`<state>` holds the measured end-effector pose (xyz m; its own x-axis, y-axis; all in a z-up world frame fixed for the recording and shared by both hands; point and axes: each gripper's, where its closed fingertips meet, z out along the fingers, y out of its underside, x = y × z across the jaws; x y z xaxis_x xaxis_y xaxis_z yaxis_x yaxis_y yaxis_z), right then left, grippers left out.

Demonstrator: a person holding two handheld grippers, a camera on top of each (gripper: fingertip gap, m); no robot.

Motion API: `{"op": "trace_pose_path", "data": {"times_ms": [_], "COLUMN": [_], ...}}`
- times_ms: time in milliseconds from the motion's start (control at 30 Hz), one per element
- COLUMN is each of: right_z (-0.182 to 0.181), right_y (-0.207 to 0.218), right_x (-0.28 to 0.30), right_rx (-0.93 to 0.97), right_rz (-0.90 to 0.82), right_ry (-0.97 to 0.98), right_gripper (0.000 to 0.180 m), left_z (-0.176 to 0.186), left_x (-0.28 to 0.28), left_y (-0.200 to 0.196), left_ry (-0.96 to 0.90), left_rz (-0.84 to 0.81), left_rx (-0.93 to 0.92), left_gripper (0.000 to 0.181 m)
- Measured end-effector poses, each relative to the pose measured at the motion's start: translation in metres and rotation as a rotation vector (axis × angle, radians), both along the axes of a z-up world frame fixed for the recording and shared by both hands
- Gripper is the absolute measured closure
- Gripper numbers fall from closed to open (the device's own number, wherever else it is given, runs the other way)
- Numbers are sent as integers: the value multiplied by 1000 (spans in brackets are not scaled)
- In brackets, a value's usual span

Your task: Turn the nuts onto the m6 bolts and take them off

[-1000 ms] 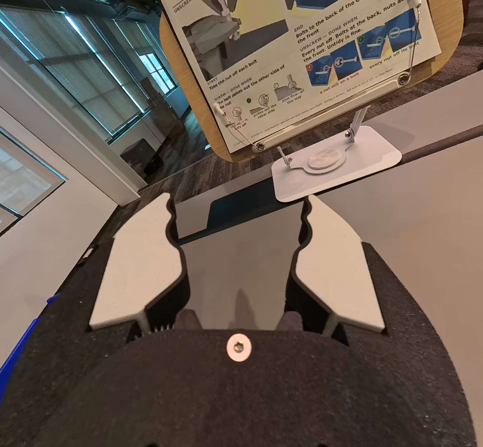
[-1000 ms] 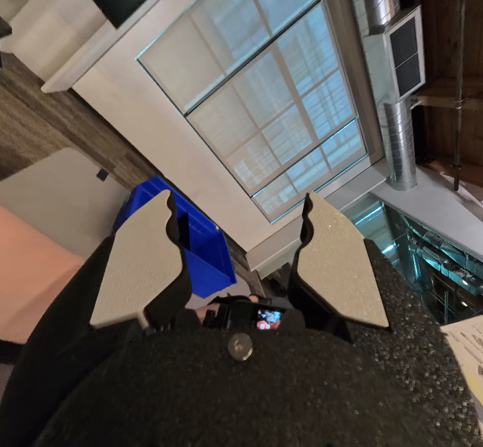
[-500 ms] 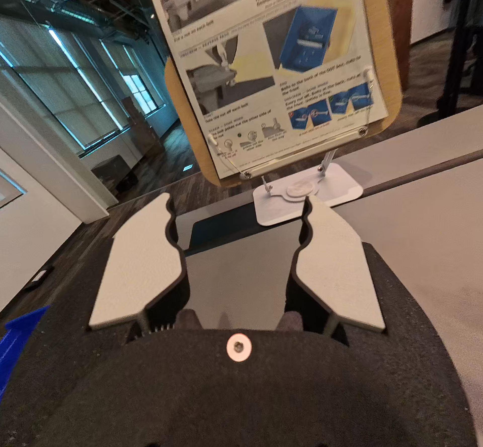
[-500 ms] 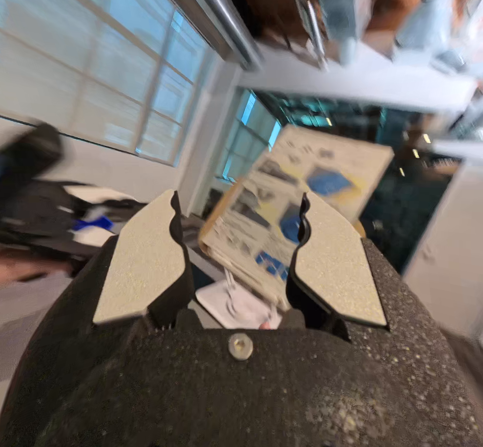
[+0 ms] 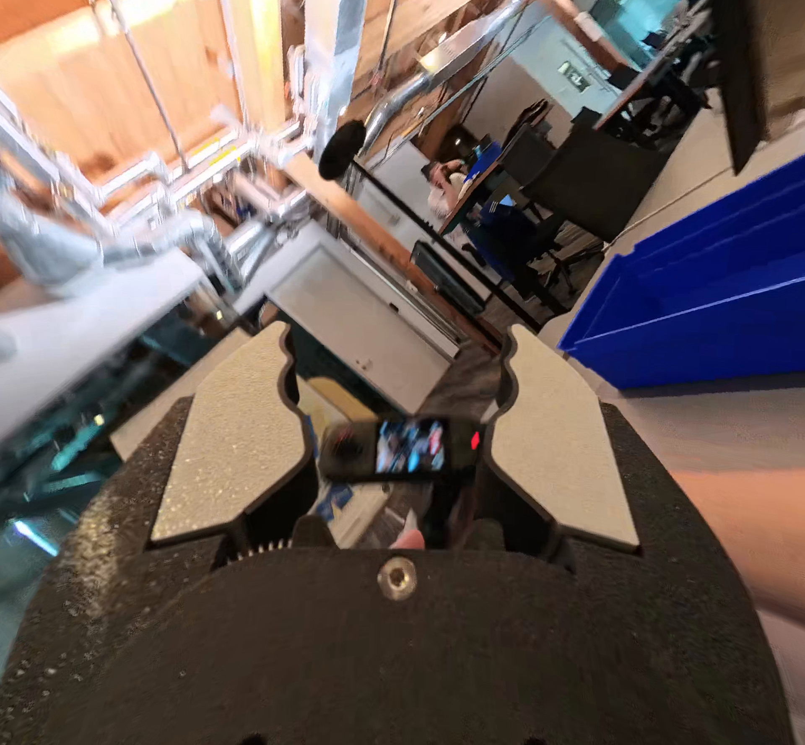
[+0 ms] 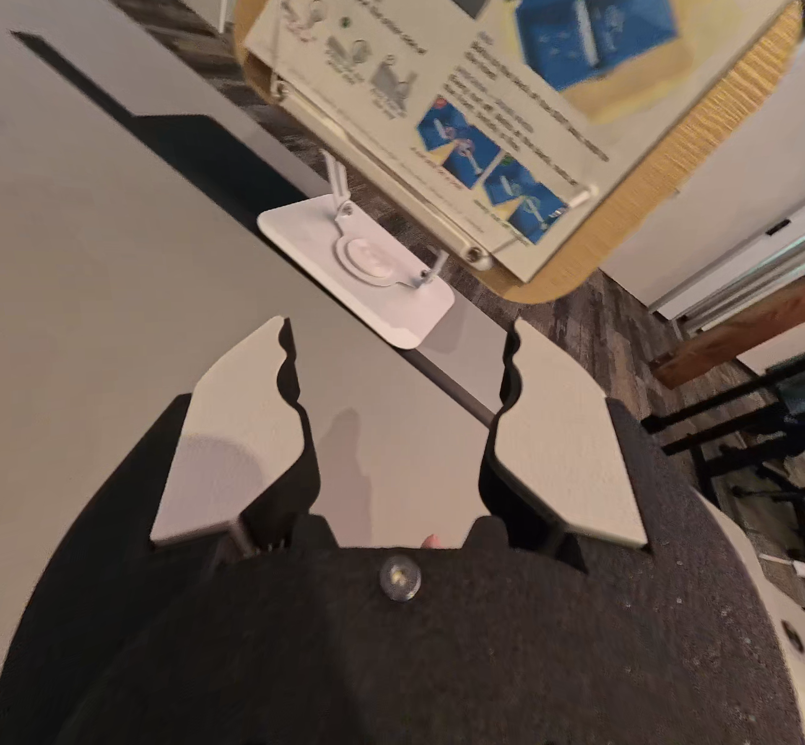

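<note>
No nuts or bolts show in either view. My left gripper (image 5: pixel 397 369) is open and empty, tilted up toward the ceiling; the view is blurred. A blue bin (image 5: pixel 705 301) stands on the table at its right. The other gripper's camera (image 5: pixel 398 447) shows beyond the fingers, with a fingertip (image 5: pixel 407 540) below it. My right gripper (image 6: pixel 398 364) is open and empty above the grey table (image 6: pixel 130 245), pointing toward an instruction sheet on a wooden board (image 6: pixel 457 84) on a white stand (image 6: pixel 361 262).
In the left wrist view there are ceiling ducts (image 5: pixel 87 236), a white cabinet (image 5: pixel 361 319), and a person seated at a desk (image 5: pixel 448 188) far back. A dark seam (image 6: pixel 453 393) crosses the table in the right wrist view. A forearm (image 5: pixel 740 550) lies at the right. Spacing between my two grippers at the tips: around 30 centimetres.
The left gripper has swung away from the instruction board, up and round toward the ceiling and the blue bin. The right gripper has swung down from the windows to face the board and table.
</note>
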<state>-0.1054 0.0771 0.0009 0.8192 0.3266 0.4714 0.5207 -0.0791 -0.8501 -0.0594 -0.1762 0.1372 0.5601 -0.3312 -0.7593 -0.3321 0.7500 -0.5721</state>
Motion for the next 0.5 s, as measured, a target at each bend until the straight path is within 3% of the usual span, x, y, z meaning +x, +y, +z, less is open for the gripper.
{"op": "trace_pose_path", "data": {"times_ms": [133,233,500], "right_z": [1,11,16], "right_y": [-10,-17,-22], "right_x": [-29,-41,-49], "right_rx": [9,40,62], "right_rz": [58,89,98], "right_ry": [-45,-55,-77], "right_gripper": [89,90,90], "left_z": [-2,-1,-6], "left_x": [56,73,77], "left_y": [-30,-27,15], "left_ry": [94,115,153], "left_rz": [25,83,191], "left_rx": [251,382,328], "left_gripper": [92,94,92]}}
